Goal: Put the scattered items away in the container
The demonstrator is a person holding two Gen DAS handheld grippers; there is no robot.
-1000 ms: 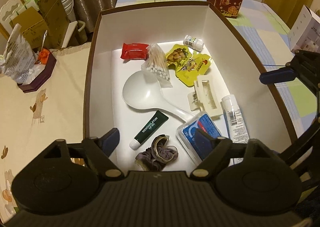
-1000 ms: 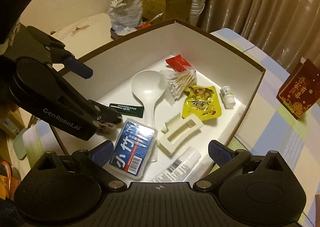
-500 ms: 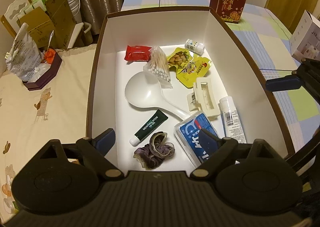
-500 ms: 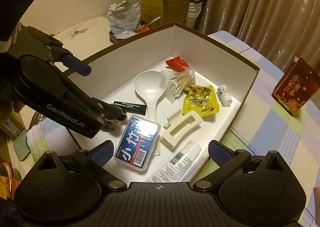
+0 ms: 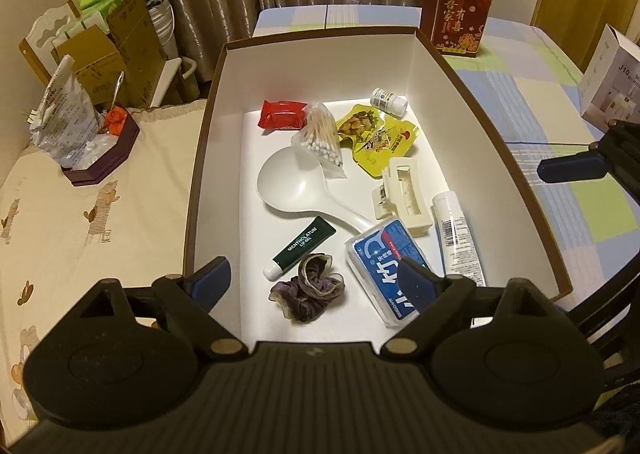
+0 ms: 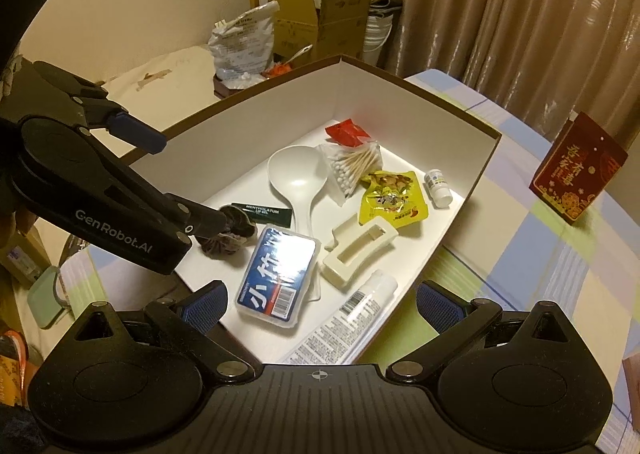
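The white box with a brown rim (image 5: pixel 202 174) (image 6: pixel 486 158) holds all the items. A purple scrunchie (image 5: pixel 320 284) (image 6: pixel 222 244) lies at its near end beside a green lip gel tube (image 5: pixel 306 246), a blue pack (image 5: pixel 376 262) (image 6: pixel 280 274) and a white tube (image 5: pixel 456 234). Farther in lie a white spoon (image 5: pixel 288 186), a cream hair clip (image 5: pixel 404 194), cotton swabs (image 5: pixel 320 138), a yellow pouch (image 5: pixel 380 138), a red packet (image 5: pixel 280 114) and a small bottle (image 5: pixel 388 102). My left gripper (image 5: pixel 312 286) hangs open above the scrunchie, empty. My right gripper (image 6: pixel 322 306) is open and empty over the box's near corner.
A patchwork cloth (image 6: pixel 540 274) covers the table under the box. A red gift box (image 5: pixel 460 20) stands behind it and a white carton (image 5: pixel 612 86) at the far right. To the left, a cream-covered surface (image 5: pixel 80 234) carries a plastic bag in a dark tray (image 5: pixel 104 162), with cardboard boxes behind.
Both grippers have drawn back and risen a little from the box, so more of it shows. The left jaws spread slightly. The scrunchie stays on the box floor.
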